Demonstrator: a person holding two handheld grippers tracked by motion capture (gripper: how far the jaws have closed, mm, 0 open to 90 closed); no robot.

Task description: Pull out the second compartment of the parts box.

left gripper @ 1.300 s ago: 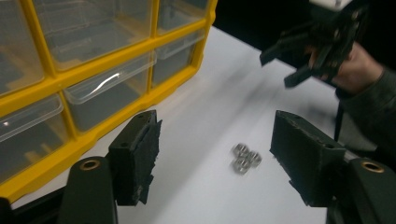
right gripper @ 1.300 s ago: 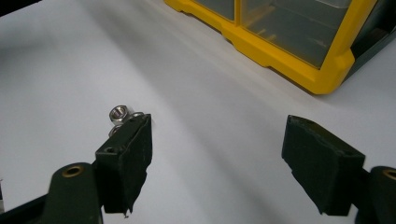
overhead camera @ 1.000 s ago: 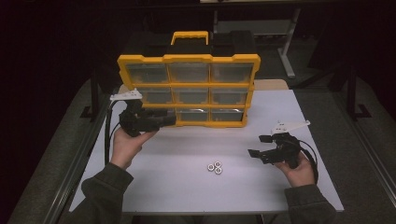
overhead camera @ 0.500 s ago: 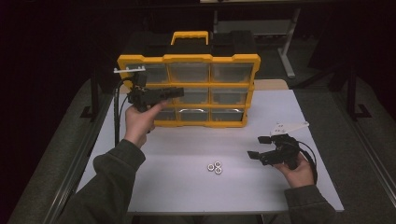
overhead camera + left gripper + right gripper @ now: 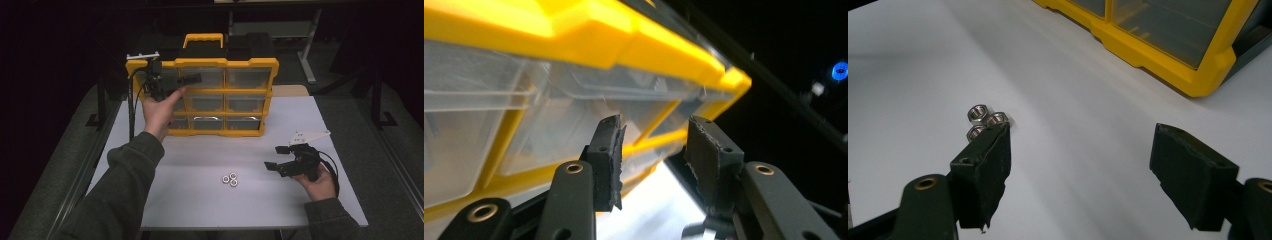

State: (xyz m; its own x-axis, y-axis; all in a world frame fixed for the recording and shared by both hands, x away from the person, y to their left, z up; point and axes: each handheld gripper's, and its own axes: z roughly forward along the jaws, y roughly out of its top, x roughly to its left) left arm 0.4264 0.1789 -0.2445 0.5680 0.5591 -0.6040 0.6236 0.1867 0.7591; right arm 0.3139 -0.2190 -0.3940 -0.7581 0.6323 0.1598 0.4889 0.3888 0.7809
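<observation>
A yellow organiser (image 5: 220, 95) with clear drawers stands upright at the back of the white table (image 5: 200, 155). My left gripper (image 5: 189, 81) is raised in front of its top row, jaws pointing right across the top-left and middle drawers. In the left gripper view its jaws (image 5: 651, 130) have just been closing; a gap remains and nothing is between them, with the clear drawer fronts (image 5: 574, 105) close behind. Three small metal nuts (image 5: 230, 179) lie together on the table. My right gripper (image 5: 274, 157) rests open just right of them, the nuts (image 5: 983, 119) beyond its left fingertip.
The organiser's yellow carry handle (image 5: 204, 39) sticks up at its top. The organiser's lower corner (image 5: 1198, 75) lies ahead of the right gripper. Dark floor and metal frame legs (image 5: 307, 55) surround the table. A black cable (image 5: 131, 110) hangs from the left gripper.
The left hand has lifted its gripper up from the middle drawer row to the top row, and its jaws have narrowed. The right gripper and the nuts have not moved.
</observation>
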